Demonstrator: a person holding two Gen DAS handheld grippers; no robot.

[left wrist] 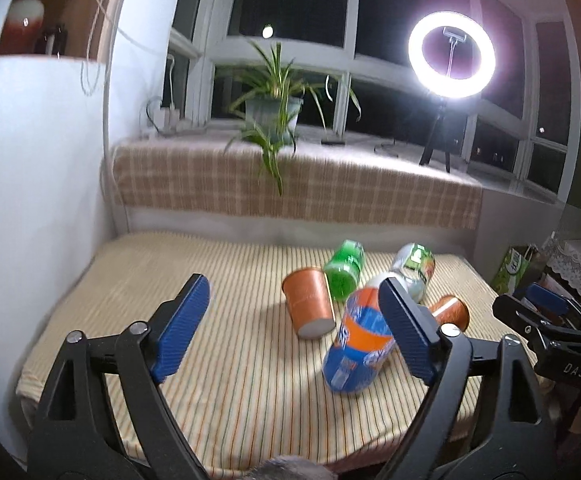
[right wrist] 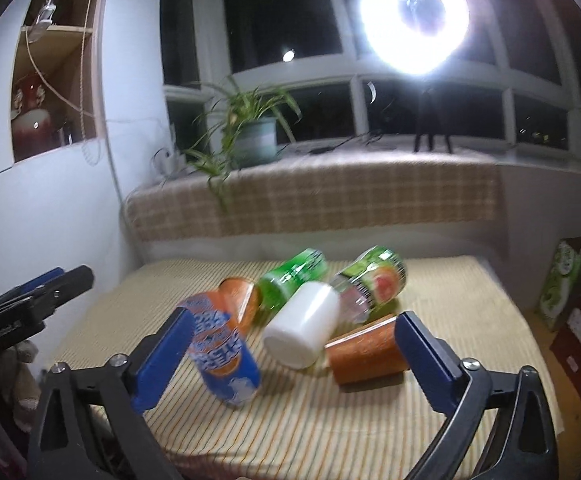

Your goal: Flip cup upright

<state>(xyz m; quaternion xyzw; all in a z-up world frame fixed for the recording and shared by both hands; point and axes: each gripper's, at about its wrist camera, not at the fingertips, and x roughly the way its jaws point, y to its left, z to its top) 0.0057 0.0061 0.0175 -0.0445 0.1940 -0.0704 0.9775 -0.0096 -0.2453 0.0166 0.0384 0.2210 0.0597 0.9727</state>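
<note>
Both grippers hover above the striped surface (left wrist: 230,380) with jaws spread wide and nothing between them. The left gripper (left wrist: 294,328) has an orange paper cup (left wrist: 309,305) lying on its side just ahead at 12 o'clock, its base toward the camera. In the right wrist view, the right gripper (right wrist: 290,356) faces a white cup (right wrist: 302,330) on its side at 12 o'clock, and a second orange cup (right wrist: 366,354) lies tipped over at 2 o'clock, beside the right jaw. A blue-and-orange can (right wrist: 226,356) lies at 10 o'clock, a green bottle (right wrist: 290,280) and a fruit-labelled can (right wrist: 374,278) behind.
</note>
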